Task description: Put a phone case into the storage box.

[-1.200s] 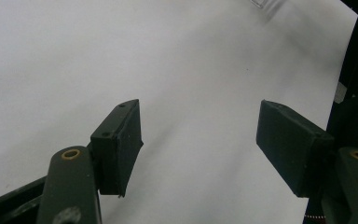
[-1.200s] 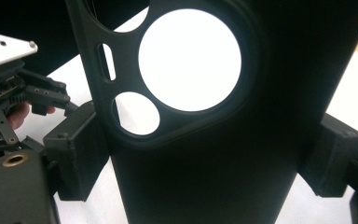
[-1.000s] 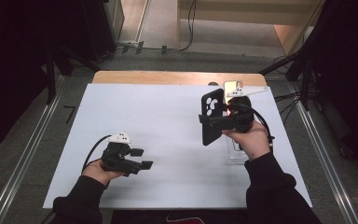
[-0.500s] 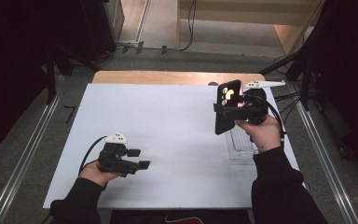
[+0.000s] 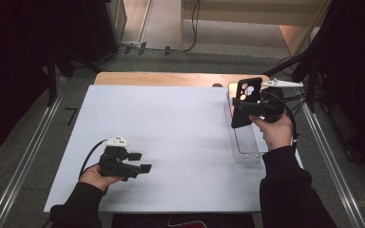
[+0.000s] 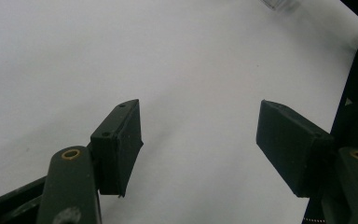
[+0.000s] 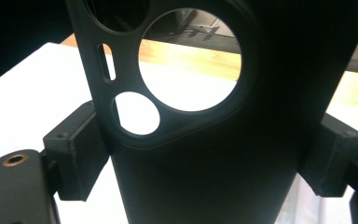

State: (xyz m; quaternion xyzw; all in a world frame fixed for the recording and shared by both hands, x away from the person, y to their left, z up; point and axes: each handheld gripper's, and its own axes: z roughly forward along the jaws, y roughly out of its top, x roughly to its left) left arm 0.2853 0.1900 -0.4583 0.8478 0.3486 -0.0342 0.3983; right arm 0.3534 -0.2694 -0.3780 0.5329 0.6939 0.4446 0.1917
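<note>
R gripper (image 5: 244,108) is up at the far right of the white surface (image 5: 171,128), held in the person's R hand (image 5: 276,130). Its fingers (image 7: 77,149) are clamped on a black phone case (image 5: 244,101), one pad on each long edge; the case stands roughly upright w/ its camera cutouts at the top end. In the right gripper view the case (image 7: 242,140) sits right in front of the lens, w/ a big round hole, a smaller round one and a narrow slot, and white surface and a strip of wood edge visible thru them. The case hangs above a clear plastic tray (image 5: 245,142) that lies along the right side of the surface; can't tell if case and tray touch. L gripper (image 5: 143,162) is near the front left of the surface, in the L hand (image 5: 97,176), well apart from the case and tray. Its fingers (image 6: 119,140) are spread wide w/ nothing between them, just bare white surface under them in the left gripper view. A grey plate tops each gripper, and a black cable (image 5: 89,156) loops off the L one. Dark sleeves (image 5: 290,190) enter from the bottom edge.
</note>
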